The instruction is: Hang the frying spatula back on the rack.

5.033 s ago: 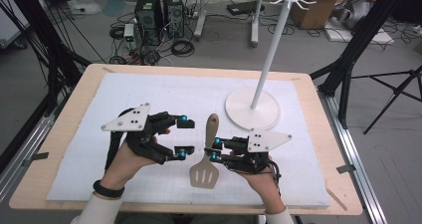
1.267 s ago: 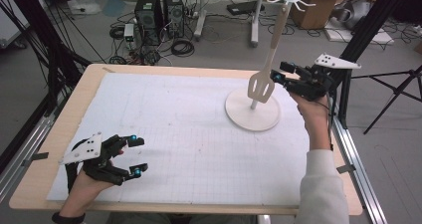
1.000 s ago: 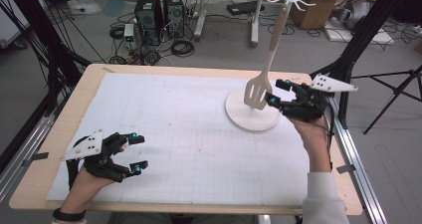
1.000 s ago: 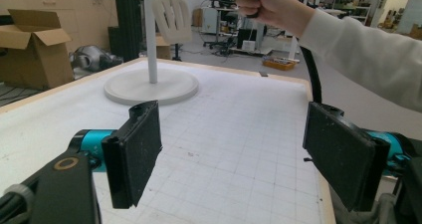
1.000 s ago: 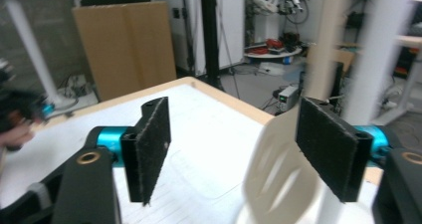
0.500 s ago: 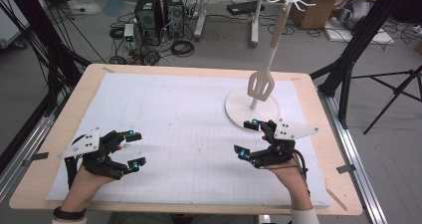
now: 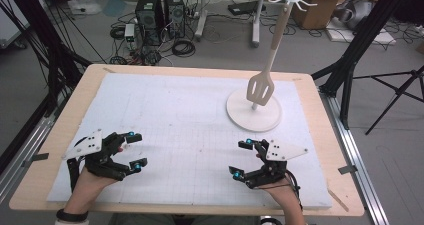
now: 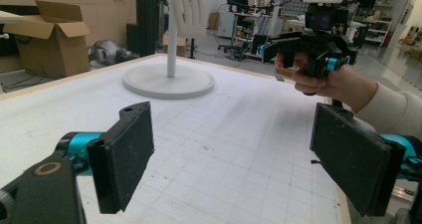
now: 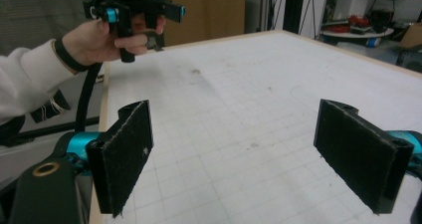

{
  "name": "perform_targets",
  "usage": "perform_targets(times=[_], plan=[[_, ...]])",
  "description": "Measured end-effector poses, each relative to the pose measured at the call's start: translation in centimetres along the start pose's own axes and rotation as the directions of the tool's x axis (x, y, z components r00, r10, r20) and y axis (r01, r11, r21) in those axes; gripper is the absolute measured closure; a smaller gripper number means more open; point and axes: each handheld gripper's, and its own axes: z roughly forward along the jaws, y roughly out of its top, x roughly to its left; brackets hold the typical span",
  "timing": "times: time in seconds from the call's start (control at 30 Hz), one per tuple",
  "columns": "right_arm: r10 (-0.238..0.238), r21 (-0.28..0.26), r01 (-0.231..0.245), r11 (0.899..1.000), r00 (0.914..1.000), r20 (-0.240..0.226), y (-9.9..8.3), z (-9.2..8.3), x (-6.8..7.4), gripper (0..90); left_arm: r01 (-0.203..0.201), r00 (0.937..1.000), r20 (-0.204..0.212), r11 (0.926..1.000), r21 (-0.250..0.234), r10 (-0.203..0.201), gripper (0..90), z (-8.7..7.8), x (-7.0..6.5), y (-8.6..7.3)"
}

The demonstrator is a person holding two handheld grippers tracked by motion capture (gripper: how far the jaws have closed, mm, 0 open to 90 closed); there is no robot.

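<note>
No readable labels anywhere; your left tool (image 7: 132,149) and right tool (image 7: 240,158) sit gaping, empty, near the worktop's (image 7: 190,72) front edge, spatula (image 7: 261,88) hanging on the stand (image 7: 253,110).

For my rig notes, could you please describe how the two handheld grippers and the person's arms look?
Both the left gripper and the right gripper are black, with flat black padded jaws, cyan fittings and grey three-cornered top plates. A black cable trails from the right one. The person wears white sleeves and a dark wristband.
</note>
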Motion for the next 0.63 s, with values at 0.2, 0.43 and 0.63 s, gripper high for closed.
perform_targets(times=[0.2,0.43,0.63], plan=[[0.03,0.005,-0.03,1.0,0.9995,0.01,-0.72,-0.13,-0.6,14.5,-0.002,1.0,-0.006,1.0,0.002,0.002,17.7,0.26,-0.11,-0.21],[0.048,0.005,-0.048,0.999,0.9986,0.021,-0.9,-0.55,-0.8,14.5,0.002,1.0,-0.009,1.0,0.002,-0.002,17.7,0.15,0.04,-0.4],[0.043,0.002,-0.043,0.999,0.9987,0.027,-0.95,-0.56,-0.99,14.4,0.003,0.9999,-0.013,1.0,0.0,-0.003,17.7,0.12,0.07,-0.4]])
